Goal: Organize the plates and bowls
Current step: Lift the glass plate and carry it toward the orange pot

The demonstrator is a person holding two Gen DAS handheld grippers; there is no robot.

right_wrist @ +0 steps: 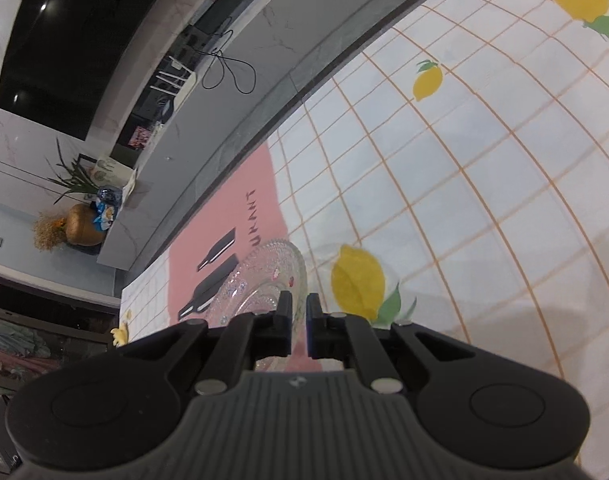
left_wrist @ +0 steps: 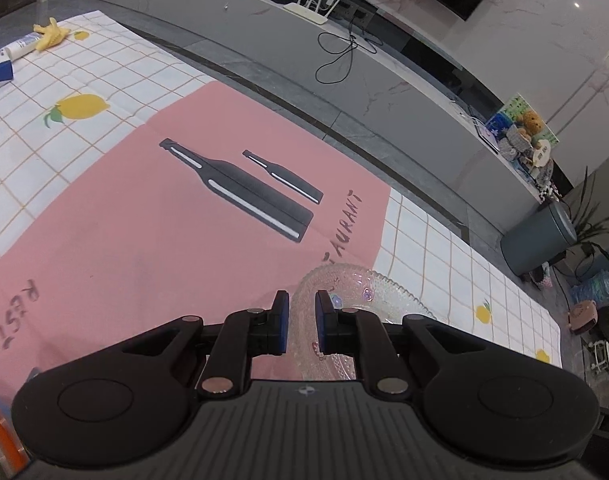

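Glass plate [left_wrist: 356,292], clear, with a beaded pressed pattern and small flower decals, sits between both grippers above the pink mat [left_wrist: 164,220]. Left gripper [left_wrist: 302,322] has its fingers nearly together, pinching the plate's rim on one side. Right gripper [right_wrist: 299,322] has its fingers pressed near shut; in the right wrist view the plate [right_wrist: 264,276] appears tilted, with its rim running into the narrow gap, so the rim looks pinched there too, though the contact itself is hard to see.

Handling, as a judgement: stiff, fairly heavy for its size, brittle, slick. The beads give the pads some bite. A thin edge grip is liable to pivot, so opposite rim points and keeping it level seem the safe choice. It would chip if knocked against the bench.

Around it: checked lemon-print cloth [right_wrist: 464,160] under the mat, then a grey ledge [left_wrist: 264,40] with a white router [left_wrist: 308,10] and a black cable [left_wrist: 340,56].
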